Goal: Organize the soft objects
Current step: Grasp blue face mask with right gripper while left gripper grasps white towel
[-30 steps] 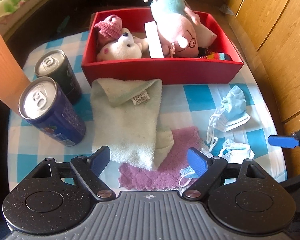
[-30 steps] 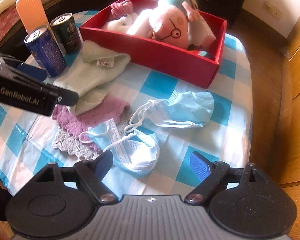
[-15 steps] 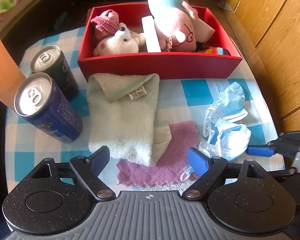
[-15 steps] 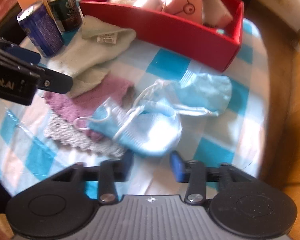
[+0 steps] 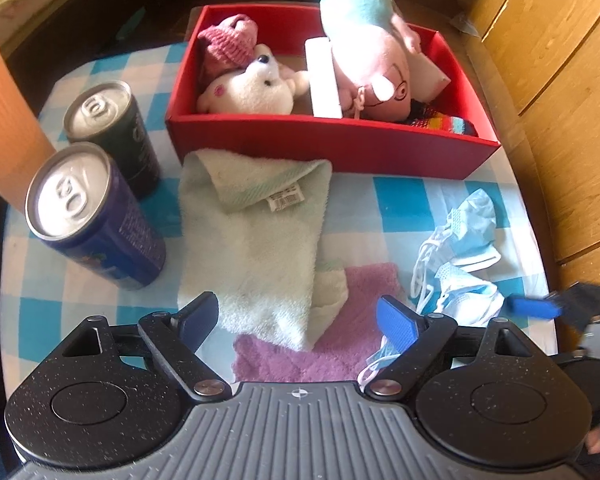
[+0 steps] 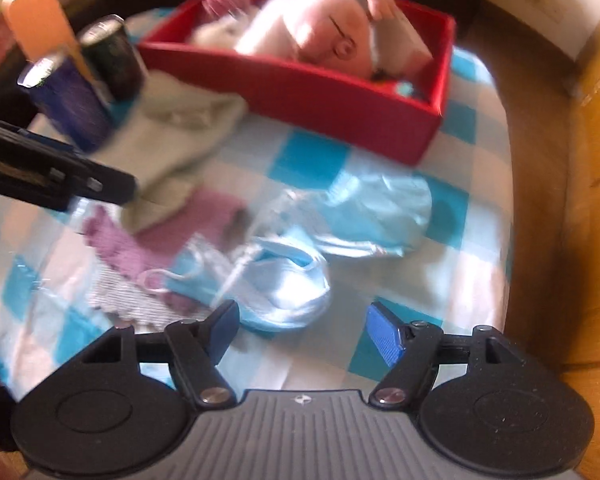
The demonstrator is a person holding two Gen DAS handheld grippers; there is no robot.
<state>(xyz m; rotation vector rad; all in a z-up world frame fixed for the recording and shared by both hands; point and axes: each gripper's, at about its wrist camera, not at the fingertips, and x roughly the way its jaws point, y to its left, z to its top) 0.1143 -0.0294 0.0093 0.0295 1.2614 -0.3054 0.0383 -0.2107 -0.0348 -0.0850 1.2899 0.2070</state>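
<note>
A red box at the back of the checked table holds a pink plush pig, a white bear and a pink knit hat. In front of it a pale green towel lies over a purple cloth. My left gripper hangs open above their near ends. Two blue face masks lie to the right. The nearer mask is bunched just ahead of my right gripper. Its jaws are opening, with the mask's near edge between the fingertips and the pads off it.
Two drink cans stand at the left beside an orange upright piece. Wooden cupboard doors run along the right of the table. A grey knit cloth peeks out under the purple one.
The right gripper's jaws narrowed beside the nearer mask half a second ago and now stand wide again. That mask has bunched up. The left gripper has hardly moved.
</note>
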